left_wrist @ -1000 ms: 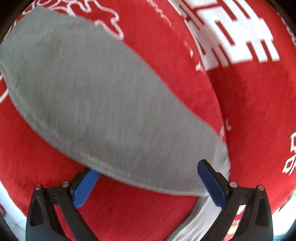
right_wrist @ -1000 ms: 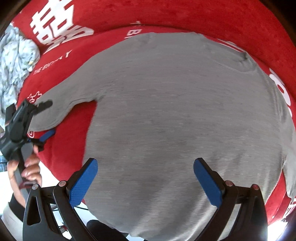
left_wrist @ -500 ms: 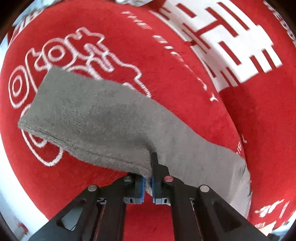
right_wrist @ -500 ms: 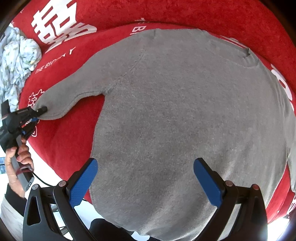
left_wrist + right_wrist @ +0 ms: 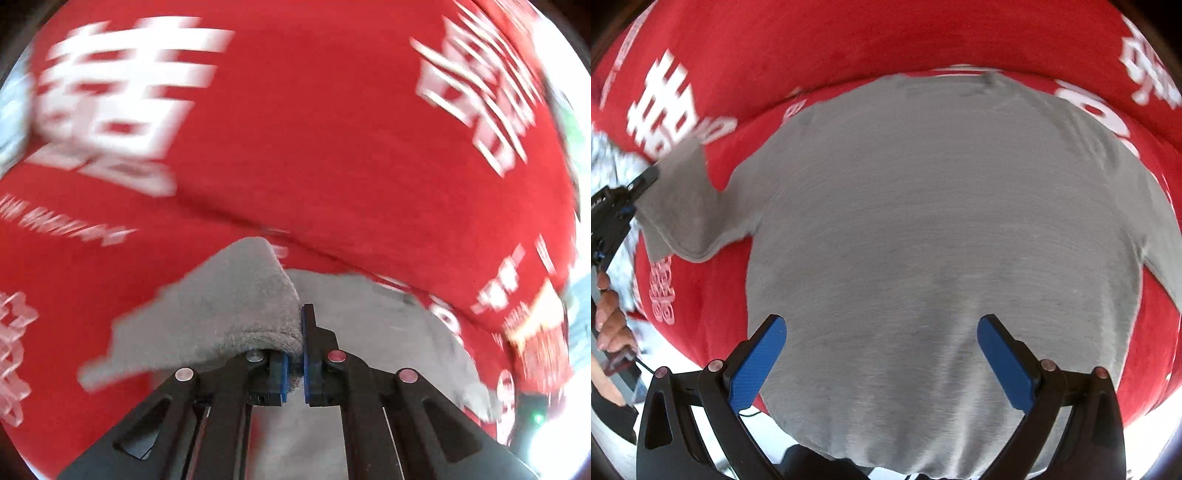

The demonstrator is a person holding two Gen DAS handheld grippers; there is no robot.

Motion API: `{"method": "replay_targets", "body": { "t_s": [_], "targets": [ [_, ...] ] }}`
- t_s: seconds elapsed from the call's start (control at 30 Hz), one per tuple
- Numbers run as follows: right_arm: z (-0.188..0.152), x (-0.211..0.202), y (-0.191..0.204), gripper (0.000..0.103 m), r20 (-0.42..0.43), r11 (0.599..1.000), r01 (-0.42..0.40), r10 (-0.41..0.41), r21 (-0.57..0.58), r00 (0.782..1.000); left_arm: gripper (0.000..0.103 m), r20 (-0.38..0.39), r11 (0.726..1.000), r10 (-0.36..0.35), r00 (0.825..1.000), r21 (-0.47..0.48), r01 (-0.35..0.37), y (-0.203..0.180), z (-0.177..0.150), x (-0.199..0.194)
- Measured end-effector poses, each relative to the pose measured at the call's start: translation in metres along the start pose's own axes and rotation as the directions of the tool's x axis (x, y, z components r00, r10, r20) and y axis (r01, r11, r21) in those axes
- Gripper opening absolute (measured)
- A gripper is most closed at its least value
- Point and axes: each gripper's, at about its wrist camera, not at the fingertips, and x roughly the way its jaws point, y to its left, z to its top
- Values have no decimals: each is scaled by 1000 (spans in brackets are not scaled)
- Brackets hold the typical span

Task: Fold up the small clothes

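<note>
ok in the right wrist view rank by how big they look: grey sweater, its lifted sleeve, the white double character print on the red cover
1. grey sweater, largest by far
2. lifted sleeve
3. white double character print, close to the sleeve and blurred, so unsure

Red white-printed cover (image 5: pixel 820 48); pale patterned cloth (image 5: pixel 605 155).

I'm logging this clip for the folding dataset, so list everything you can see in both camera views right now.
grey sweater: one, grey, spread flat on the red cover, body under the right hand-held gripper
sleeve: one, grey, lifted at the sweater's left side, cuff pinched
red cover: one, red with white printed characters, under the sweater
patterned cloth: one, pale white-blue, bunched at the left edge, blurred
left hand-held gripper: one, black with blue pads, shut on the sleeve
right hand-held gripper: one, black with blue pads, open above the sweater's lower part
left hand: one, bare, gripping the left handle
</note>
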Motion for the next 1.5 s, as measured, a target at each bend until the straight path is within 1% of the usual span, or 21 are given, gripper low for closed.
{"method": "replay_targets", "body": {
  "t_s": [0.17,0.3,0.4,0.57,0.63,0.67,0.73,0.8,0.87,0.93,0.97,1.03,1.1,1.13,1.17,1.2,1.27,1.3,1.33,1.4,1.5],
  "targets": [
    [8,-10,-59,103,21,994,12,-14,109,1000,6,-153,989,-77,985,111,95,-104,-20,81],
    [12,-10,-111,103,10,980,39,-42,193,999,6,-271,975,-8,963,210,68,-152,-54,138],
    [12,-2,-135,103,-17,971,64,-62,230,998,6,-320,962,82,944,271,8,-159,-79,157],
    [20,1,-139,103,-10,974,79,-79,214,997,8,-382,963,130,915,268,-25,-144,-86,142],
    [30,0,-126,103,25,984,71,-76,162,997,44,-356,961,167,919,269,-70,-134,-80,121],
    [35,-2,-114,103,43,990,72,-78,124,996,74,-299,955,203,932,270,-122,-126,-74,99],
    [48,-2,-83,103,88,997,78,-79,15,993,80,-211,945,246,946,271,-185,-112,-64,72],
    [59,2,-45,103,122,989,95,-80,-117,989,80,-180,931,309,934,256,-259,-88,-54,52],
    [67,12,-9,103,147,960,136,-101,-245,984,80,-176,918,369,913,221,-329,-58,-47,47],
    [72,33,30,103,172,890,230,-175,-392,969,80,-219,893,446,868,177,-414,-22,-42,56],
    [71,43,42,103,183,854,274,-213,-443,960,80,-236,888,460,856,157,-433,-11,-44,62],
    [70,69,64,102,241,736,405,-325,-543,914,80,-270,872,489,829,120,-475,12,-48,73],
    [75,89,72,92,303,634,499,-400,-590,865,80,-294,866,498,816,108,-489,20,-55,83],
    [81,92,71,72,317,624,520,-415,-583,853,80,-298,867,496,816,107,-487,20,-58,88],
    [90,90,64,37,308,655,514,-412,-555,858,80,-284,865,499,819,114,-488,19,-61,88],
    [96,84,56,23,286,700,485,-392,-524,874,80,-266,861,507,820,128,-492,16,-63,87],
    [113,62,23,16,243,852,376,-303,-364,921,80,-256,853,522,814,153,-499,11,-66,87],
    [120,47,-7,16,220,941,239,-187,-238,957,80,-254,852,523,814,157,-499,7,-65,89],
    [123,40,-27,16,213,978,157,-125,-140,969,80,-257,856,518,816,154,-494,7,-67,88],
    [119,34,-80,17,194,996,-1,-17,88,981,80,-261,862,507,822,149,-484,5,-66,88],
    [96,42,-136,45,161,922,-189,141,339,977,80,-271,866,501,822,151,-477,8,-60,88]
  ]
}}
